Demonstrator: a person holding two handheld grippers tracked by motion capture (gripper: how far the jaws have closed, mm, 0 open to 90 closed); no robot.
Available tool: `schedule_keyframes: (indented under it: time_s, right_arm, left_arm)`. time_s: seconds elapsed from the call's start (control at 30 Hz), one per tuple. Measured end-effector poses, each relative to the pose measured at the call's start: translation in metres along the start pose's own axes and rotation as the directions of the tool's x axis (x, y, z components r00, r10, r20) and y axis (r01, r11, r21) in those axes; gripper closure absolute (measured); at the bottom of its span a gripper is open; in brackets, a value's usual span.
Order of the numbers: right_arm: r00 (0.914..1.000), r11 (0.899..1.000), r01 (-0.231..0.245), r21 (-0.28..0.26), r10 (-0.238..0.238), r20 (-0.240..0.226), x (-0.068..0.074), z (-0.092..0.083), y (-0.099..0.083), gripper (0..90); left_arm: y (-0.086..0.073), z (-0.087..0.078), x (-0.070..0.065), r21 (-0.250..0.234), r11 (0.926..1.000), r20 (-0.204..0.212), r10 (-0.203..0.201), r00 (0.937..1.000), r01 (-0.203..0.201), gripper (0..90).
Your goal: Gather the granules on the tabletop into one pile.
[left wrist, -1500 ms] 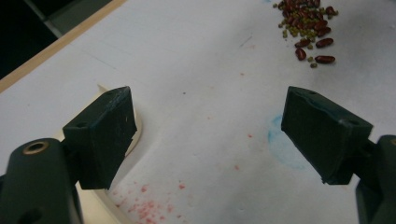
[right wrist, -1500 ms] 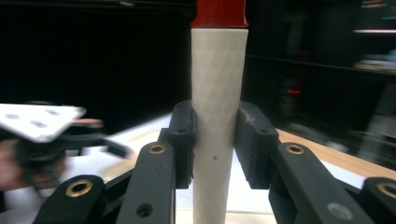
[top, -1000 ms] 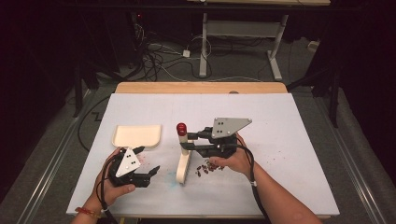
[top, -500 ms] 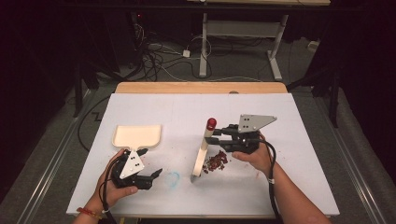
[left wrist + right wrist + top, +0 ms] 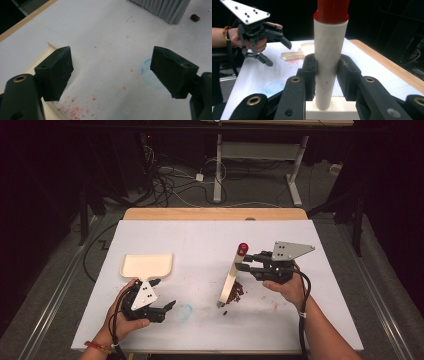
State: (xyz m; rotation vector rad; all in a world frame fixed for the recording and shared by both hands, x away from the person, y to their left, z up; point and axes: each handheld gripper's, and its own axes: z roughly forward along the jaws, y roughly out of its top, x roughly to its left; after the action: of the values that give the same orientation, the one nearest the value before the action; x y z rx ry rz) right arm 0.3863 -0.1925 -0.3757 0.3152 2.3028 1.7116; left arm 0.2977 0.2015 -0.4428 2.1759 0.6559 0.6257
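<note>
A brush with a cream handle (image 5: 234,270) and a red tip stands tilted on the white table, its bristles down beside a small pile of dark crumbs (image 5: 235,294). My right gripper (image 5: 241,264) is shut on the handle (image 5: 330,62), one jaw pressing on each side. A cream dustpan (image 5: 147,265) lies at the left. Just below it my left gripper (image 5: 167,311) is open with nothing between its jaws. In the left gripper view the open gripper (image 5: 112,72) looks toward the grey bristles (image 5: 162,7) and one crumb (image 5: 195,17).
A faint blue smudge (image 5: 184,311) and red specks mark the white table surface (image 5: 200,245). A wooden table edge (image 5: 215,214) runs along the far side. Cables and a metal stand sit on the dark floor beyond. The left gripper (image 5: 274,50) is seen across the table.
My right gripper has moved to the right with the brush, and the crumbs have been pushed right with it. The left gripper has stayed by the dustpan.
</note>
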Motion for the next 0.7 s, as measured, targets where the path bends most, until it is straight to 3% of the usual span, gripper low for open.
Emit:
schedule_keyframes:
  time_s: [0.1, 0.2, 0.3, 0.4, 0.47, 0.5, 0.53, 0.57, 0.63, 0.67, 0.7]
  right_arm:
    - [0.9995, 0.999, -0.028, -0.033, 0.028, 0.015, -0.001, 0.0, -0.001, 69.6]
    - [0.9987, 0.998, -0.018, -0.067, 0.021, 0.047, 0.003, -0.001, 0.004, 69.6]
    - [0.9954, 0.996, -0.002, -0.084, 0.01, 0.095, 0.006, -0.005, 0.012, 69.6]
    - [0.9866, 0.995, -0.011, -0.1, 0.027, 0.161, 0.012, -0.018, 0.021, 69.7]
    - [0.9763, 0.996, -0.005, -0.093, 0.025, 0.215, 0.028, -0.039, 0.03, 69.7]
    - [0.9763, 0.996, -0.005, -0.093, 0.025, 0.215, 0.028, -0.039, 0.03, 69.7]
    - [0.9721, 0.995, -0.018, -0.1, 0.041, 0.231, 0.041, -0.054, 0.031, 69.7]
    - [0.9721, 0.995, -0.018, -0.1, 0.041, 0.231, 0.041, -0.054, 0.031, 69.7]
    - [0.9618, 0.997, -0.042, -0.068, 0.059, 0.267, 0.062, -0.067, 0.025, 69.7]
    - [0.9618, 0.997, -0.042, -0.068, 0.059, 0.267, 0.062, -0.067, 0.025, 69.7]
    - [0.9539, 0.996, -0.062, -0.062, 0.078, 0.29, 0.07, -0.068, 0.022, 69.7]
  left_arm:
    - [0.0, 0.0, 0.0, 0.0, 1.0, -0.004, -0.001, 1.0, 0.001, 17.5]
    - [0.0, 0.0, 0.0, 0.001, 1.0, -0.004, -0.002, 1.0, 0.002, 17.5]
    - [0.0, -0.001, -0.001, 0.002, 1.0, -0.004, -0.002, 1.0, 0.002, 17.5]
    - [-0.001, -0.001, -0.001, 0.002, 1.0, -0.003, -0.002, 1.0, 0.002, 17.5]
    - [-0.001, -0.001, -0.001, 0.006, 1.0, -0.003, 0.0, 1.0, 0.0, 17.5]
    - [-0.002, -0.001, -0.002, 0.007, 1.0, -0.003, 0.001, 1.0, -0.001, 17.5]
    - [-0.002, -0.001, -0.002, 0.007, 1.0, -0.001, 0.001, 1.0, -0.001, 17.5]
    - [-0.002, -0.001, -0.001, 0.009, 1.0, 0.001, -0.003, 1.0, 0.003, 17.5]
    - [-0.002, 0.0, -0.002, 0.015, 0.9999, 0.001, 0.0, 1.0, 0.0, 17.5]
    - [-0.002, 0.0, -0.002, 0.018, 0.9998, 0.002, 0.0, 1.0, 0.0, 17.5]
    - [-0.002, 0.001, -0.002, 0.018, 0.9998, -0.004, 0.01, 0.9999, -0.01, 17.5]
